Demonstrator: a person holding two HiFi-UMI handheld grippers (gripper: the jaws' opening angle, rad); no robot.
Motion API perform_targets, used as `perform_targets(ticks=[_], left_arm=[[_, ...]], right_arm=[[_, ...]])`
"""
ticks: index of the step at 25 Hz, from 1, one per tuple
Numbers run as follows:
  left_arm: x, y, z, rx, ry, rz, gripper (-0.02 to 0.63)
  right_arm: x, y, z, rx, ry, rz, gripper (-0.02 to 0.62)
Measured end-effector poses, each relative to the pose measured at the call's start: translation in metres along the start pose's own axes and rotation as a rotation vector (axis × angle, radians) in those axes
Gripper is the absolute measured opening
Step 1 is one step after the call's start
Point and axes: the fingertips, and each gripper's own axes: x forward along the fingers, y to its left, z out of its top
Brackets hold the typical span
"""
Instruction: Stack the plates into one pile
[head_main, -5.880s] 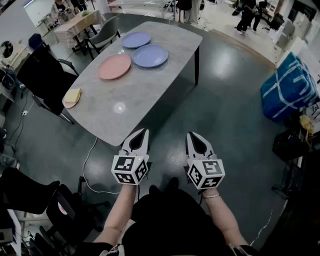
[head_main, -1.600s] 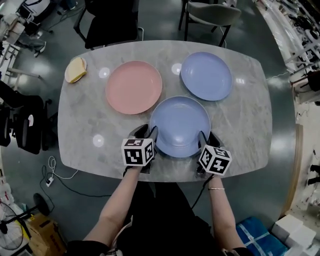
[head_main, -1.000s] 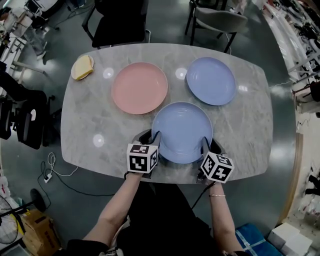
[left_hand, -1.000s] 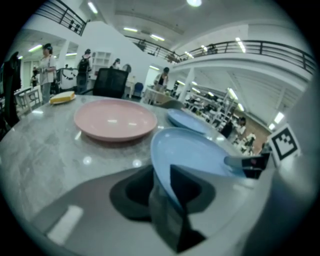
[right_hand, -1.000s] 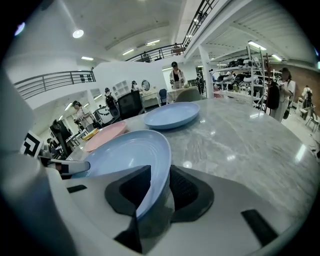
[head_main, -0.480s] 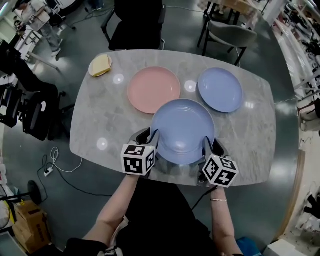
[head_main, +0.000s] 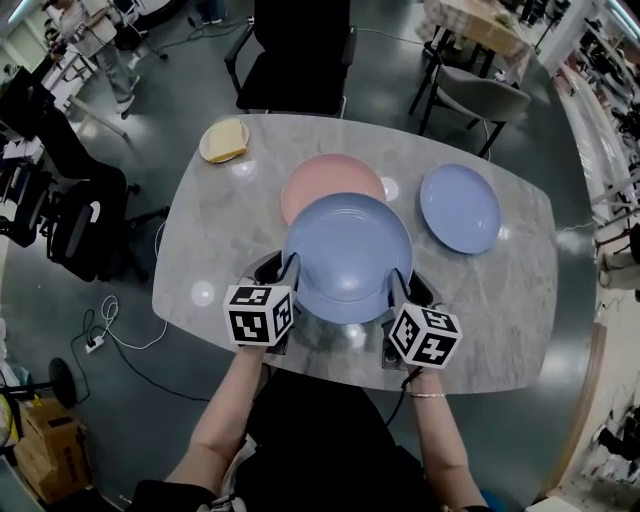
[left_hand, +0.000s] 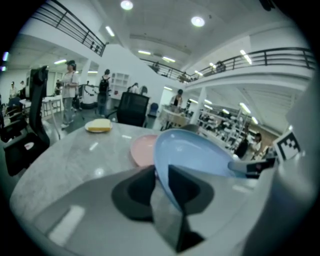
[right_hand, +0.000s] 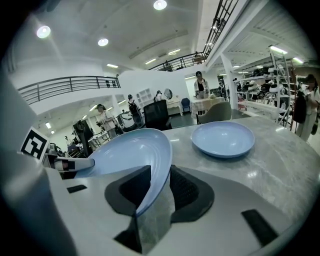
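Observation:
A blue plate (head_main: 347, 255) hangs above the grey table (head_main: 215, 240), held by its rim on both sides. My left gripper (head_main: 285, 267) has its jaws closing on the plate's left rim (left_hand: 195, 155), which sits between the pads. My right gripper (head_main: 400, 282) is shut on the right rim (right_hand: 130, 150). In the head view the held plate covers the near part of the pink plate (head_main: 325, 177), which lies on the table just beyond it (left_hand: 141, 150). A second blue plate (head_main: 460, 207) lies on the table to the right (right_hand: 222, 138).
A small yellow plate (head_main: 224, 140) with something yellow on it sits at the table's far left corner (left_hand: 98, 126). A black chair (head_main: 300, 60) and a grey chair (head_main: 470, 90) stand behind the table. Cables lie on the floor at left (head_main: 105, 320).
The blue plate has come up off the table in both grippers and moved away from me, now overlapping the pink plate. The other plates have not moved.

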Motion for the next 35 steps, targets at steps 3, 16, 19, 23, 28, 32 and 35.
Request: perform_targets(ticks=[3, 16, 19, 23, 28, 32, 35], left_arm=[[0.008, 0.016, 0.010, -0.010, -0.004, 0.006, 0.083], [0.078, 0.070, 0.049, -0.023, 0.001, -0.001, 0.069], [0.099, 0.073, 0.053, -0.018, 0.012, -0.012, 0.069], [0.122, 0.079, 0.055, 0.006, 0.031, -0.011, 0.069], [0.137, 0.083, 0.053, 0.032, 0.054, -0.009, 0.069], [0.145, 0.084, 0.048, 0.075, 0.072, 0.012, 0.072], [0.147, 0.084, 0.046, 0.106, 0.080, 0.024, 0.077]], right_arm=[[0.016, 0.010, 0.007, -0.004, 0.006, -0.002, 0.109], [0.097, 0.018, 0.031, -0.060, 0.034, -0.062, 0.109], [0.113, 0.010, 0.035, -0.053, 0.039, -0.086, 0.109], [0.133, 0.001, 0.038, -0.054, 0.049, -0.120, 0.110], [0.147, -0.004, 0.033, -0.073, 0.078, -0.153, 0.109], [0.154, -0.009, 0.026, -0.087, 0.096, -0.165, 0.110], [0.156, -0.011, 0.022, -0.094, 0.106, -0.171, 0.110]])
